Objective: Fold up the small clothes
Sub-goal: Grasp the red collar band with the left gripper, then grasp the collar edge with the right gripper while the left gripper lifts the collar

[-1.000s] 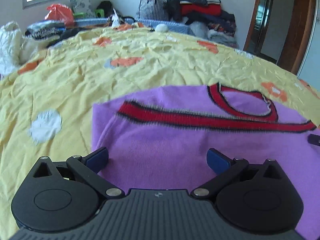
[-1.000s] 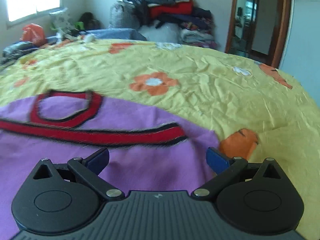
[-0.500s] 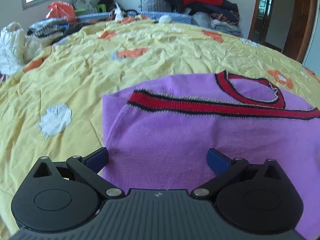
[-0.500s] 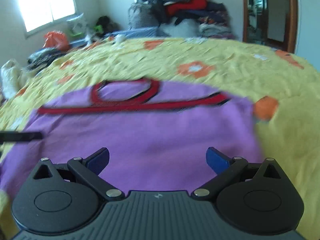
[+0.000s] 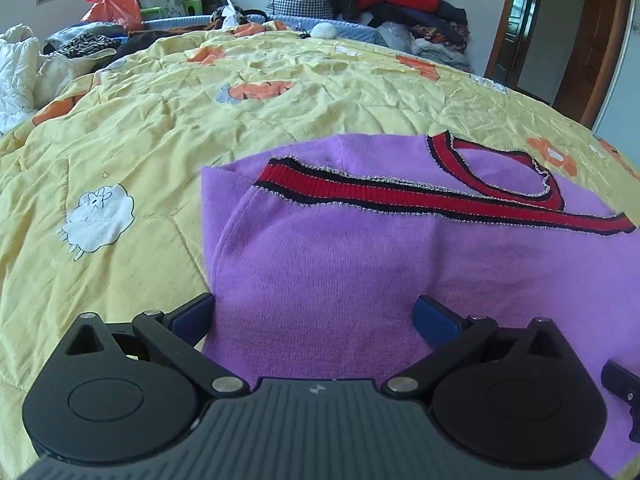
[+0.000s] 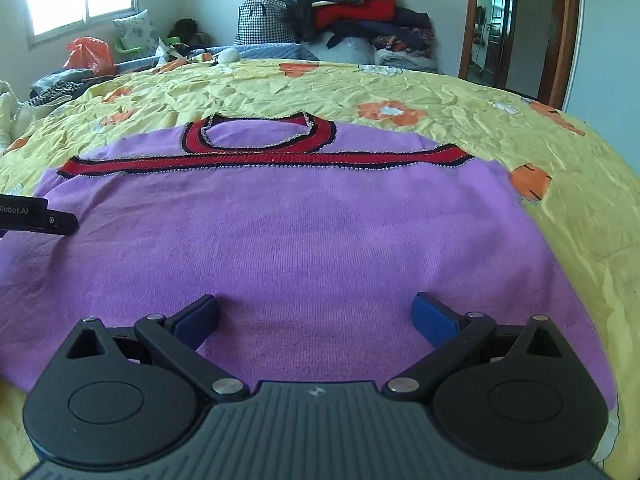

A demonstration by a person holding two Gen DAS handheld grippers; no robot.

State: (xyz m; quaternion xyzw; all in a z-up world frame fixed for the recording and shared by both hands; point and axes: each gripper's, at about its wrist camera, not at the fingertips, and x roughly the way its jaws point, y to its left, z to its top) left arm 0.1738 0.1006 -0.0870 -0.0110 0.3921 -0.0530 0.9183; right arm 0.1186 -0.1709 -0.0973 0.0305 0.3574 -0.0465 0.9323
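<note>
A small purple knit sweater (image 6: pixel 320 232) with red and black trim lies flat on the yellow flowered quilt (image 6: pixel 460 92), folded once so its red hem band (image 6: pixel 264 159) runs just below the neckline (image 6: pixel 256 132). It also shows in the left wrist view (image 5: pixel 360 264). My left gripper (image 5: pixel 314 314) is open and empty, low over the sweater's near left part. My right gripper (image 6: pixel 316 316) is open and empty, over the middle of the sweater's near edge. Part of the left gripper (image 6: pixel 36 218) shows at the left of the right wrist view.
The quilt (image 5: pixel 140 120) covers a bed. A heap of clothes and a checked bag (image 6: pixel 340 12) stands against the far wall. More clothes and an orange bag (image 5: pixel 112 4) lie at the far left. A doorway (image 6: pixel 492 24) is at the right.
Both grippers pulled back toward the sweater's near edge. The right gripper swung left, from the sweater's right corner to face its middle. Both stayed open.
</note>
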